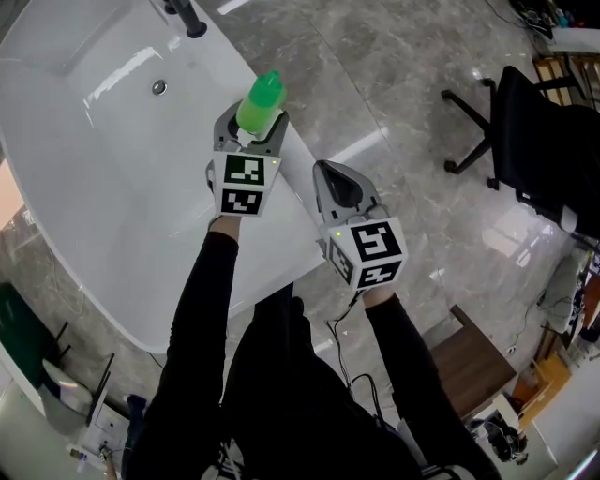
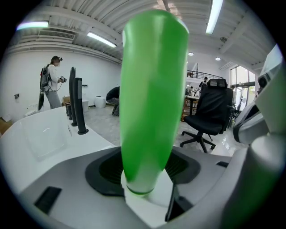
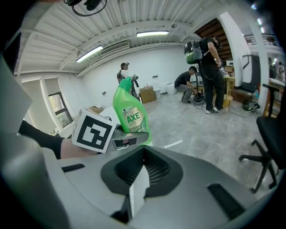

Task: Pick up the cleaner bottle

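The cleaner bottle (image 1: 260, 101) is bright green with an "AXE" label (image 3: 129, 116). My left gripper (image 1: 251, 127) is shut on it over the right rim of the white sink (image 1: 103, 197). In the left gripper view the bottle (image 2: 149, 98) fills the middle, clamped between the jaws. My right gripper (image 1: 325, 171) hangs just right of the left one, beyond the sink's edge and over the floor. Its jaws are shut with nothing between them (image 3: 137, 188). The bottle's base is hidden by the left gripper.
A black faucet (image 1: 187, 17) and a drain (image 1: 159, 87) sit at the sink's far end. A black office chair (image 1: 525, 141) stands on the grey marble floor to the right. A wooden bench (image 1: 469, 361) is at lower right. People stand far off (image 3: 210, 58).
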Available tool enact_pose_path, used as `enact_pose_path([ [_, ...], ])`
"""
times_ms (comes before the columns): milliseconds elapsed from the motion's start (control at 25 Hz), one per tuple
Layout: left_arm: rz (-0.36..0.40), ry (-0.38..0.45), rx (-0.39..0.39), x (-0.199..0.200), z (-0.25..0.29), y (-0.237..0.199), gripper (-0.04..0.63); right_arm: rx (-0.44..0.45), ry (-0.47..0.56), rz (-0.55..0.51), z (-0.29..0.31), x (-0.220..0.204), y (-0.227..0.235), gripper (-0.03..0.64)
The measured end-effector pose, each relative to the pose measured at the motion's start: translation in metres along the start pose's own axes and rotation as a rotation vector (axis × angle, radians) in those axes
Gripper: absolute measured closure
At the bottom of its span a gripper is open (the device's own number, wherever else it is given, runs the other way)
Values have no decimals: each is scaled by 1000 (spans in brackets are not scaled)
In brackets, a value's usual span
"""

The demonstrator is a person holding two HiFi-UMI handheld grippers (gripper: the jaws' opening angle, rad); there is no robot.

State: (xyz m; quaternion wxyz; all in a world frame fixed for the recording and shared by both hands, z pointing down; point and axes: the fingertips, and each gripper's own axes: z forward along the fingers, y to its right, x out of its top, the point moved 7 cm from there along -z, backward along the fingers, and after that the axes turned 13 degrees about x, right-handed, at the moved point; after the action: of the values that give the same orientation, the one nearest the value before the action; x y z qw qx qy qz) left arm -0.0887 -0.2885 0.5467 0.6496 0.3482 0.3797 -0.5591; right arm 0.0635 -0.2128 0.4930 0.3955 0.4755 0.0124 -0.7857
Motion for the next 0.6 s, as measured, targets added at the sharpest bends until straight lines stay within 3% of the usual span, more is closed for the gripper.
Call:
enact_pose_path([
  [600, -5, 65, 42, -8, 10, 5, 333, 9, -7, 35, 6, -13, 5, 615],
])
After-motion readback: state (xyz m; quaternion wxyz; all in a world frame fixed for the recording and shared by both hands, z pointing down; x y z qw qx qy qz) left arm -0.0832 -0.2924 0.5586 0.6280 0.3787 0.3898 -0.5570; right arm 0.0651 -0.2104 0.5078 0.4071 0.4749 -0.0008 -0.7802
